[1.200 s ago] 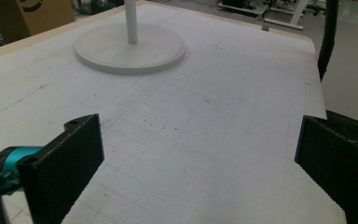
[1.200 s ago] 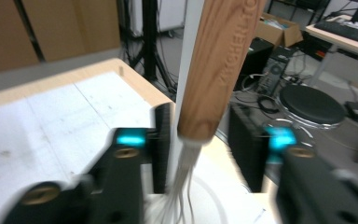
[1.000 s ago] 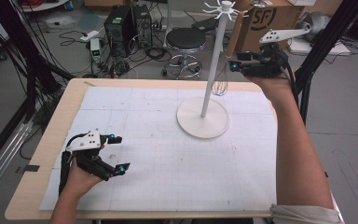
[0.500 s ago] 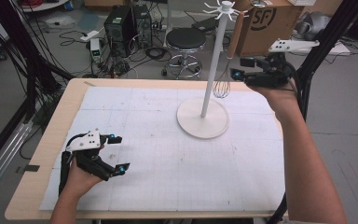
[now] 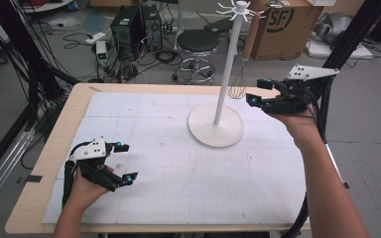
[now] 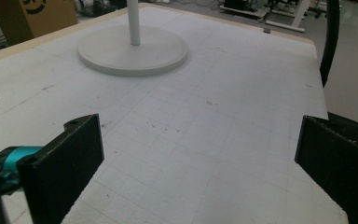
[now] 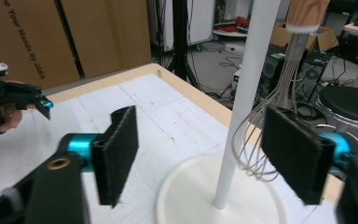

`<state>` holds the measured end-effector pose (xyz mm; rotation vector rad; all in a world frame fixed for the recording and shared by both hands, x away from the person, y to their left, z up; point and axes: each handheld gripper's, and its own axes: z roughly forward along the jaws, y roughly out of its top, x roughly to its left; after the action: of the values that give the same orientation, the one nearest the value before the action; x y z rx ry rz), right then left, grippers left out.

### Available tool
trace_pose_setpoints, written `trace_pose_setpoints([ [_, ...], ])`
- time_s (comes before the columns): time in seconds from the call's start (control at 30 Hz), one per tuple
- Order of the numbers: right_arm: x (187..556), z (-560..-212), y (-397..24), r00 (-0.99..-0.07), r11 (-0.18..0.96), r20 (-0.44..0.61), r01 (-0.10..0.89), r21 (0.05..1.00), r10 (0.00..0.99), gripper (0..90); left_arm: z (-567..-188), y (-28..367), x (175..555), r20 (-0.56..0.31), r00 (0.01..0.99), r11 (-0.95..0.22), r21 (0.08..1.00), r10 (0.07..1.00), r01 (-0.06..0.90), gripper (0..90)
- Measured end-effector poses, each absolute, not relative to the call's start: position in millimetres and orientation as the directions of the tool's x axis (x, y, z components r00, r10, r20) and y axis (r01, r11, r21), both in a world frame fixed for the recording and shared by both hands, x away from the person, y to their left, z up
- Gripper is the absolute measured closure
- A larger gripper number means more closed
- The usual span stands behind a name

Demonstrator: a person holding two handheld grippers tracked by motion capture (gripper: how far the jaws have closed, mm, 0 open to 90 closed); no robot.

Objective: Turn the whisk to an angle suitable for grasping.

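A white hook stand [image 5: 225, 74] rises from its round base [image 5: 215, 126] at the back of the table. From one of its top hooks hangs a whisk [image 5: 236, 89] with a wooden handle. My right gripper [image 5: 257, 91] hovers just right of the whisk's wire head, open. Its jaws have just been opening and nothing lies between them. In the right gripper view the whisk [image 7: 256, 140] hangs beyond the pads [image 7: 291, 154], beside the pole [image 7: 247, 93]. My left gripper [image 5: 126, 161] rests open on the white paper at the front left, holding nothing. The left gripper view has the stand's base [image 6: 133, 49] far ahead.
White gridded paper [image 5: 178, 188] covers the wooden table [image 5: 44, 168]. Behind the table stand a black stool [image 5: 197, 42], a computer tower [image 5: 129, 25] with cables and a cardboard box [image 5: 283, 25]. Black frame posts [image 5: 30, 74] flank both sides.
The right gripper has sunk beside the hanging whisk and drawn slightly right, and its jaws stand wider apart. The left hand and gripper have stayed in place.
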<state>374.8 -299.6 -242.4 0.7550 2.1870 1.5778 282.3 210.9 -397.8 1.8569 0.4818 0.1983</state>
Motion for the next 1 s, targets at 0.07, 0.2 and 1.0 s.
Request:
trace_pose_setpoints([
  [0.07, 370.4, -247.0, -303.2, -0.81, 0.216, 0.049, 0.213, 0.953, 0.584, 24.0, -398.1, 210.8, 282.7, -0.097, 0.9, -0.271, 0.935, 0.424, 0.228, 1.6],
  [0.2, 364.7, -255.6, -308.3, -0.816, 0.215, 0.055, 0.216, 0.952, 0.575, 22.9, -398.5, 211.3, 283.4, -0.1, 0.899, -0.268, 0.935, 0.426, 0.231, 1.6],
  [1.0, 341.9, -290.5, -330.5, -0.808, 0.205, 0.07, 0.23, 0.951, 0.585, 21.2, -400.4, 212.2, 286.8, -0.102, 0.899, -0.264, 0.936, 0.425, 0.231, 1.6],
])
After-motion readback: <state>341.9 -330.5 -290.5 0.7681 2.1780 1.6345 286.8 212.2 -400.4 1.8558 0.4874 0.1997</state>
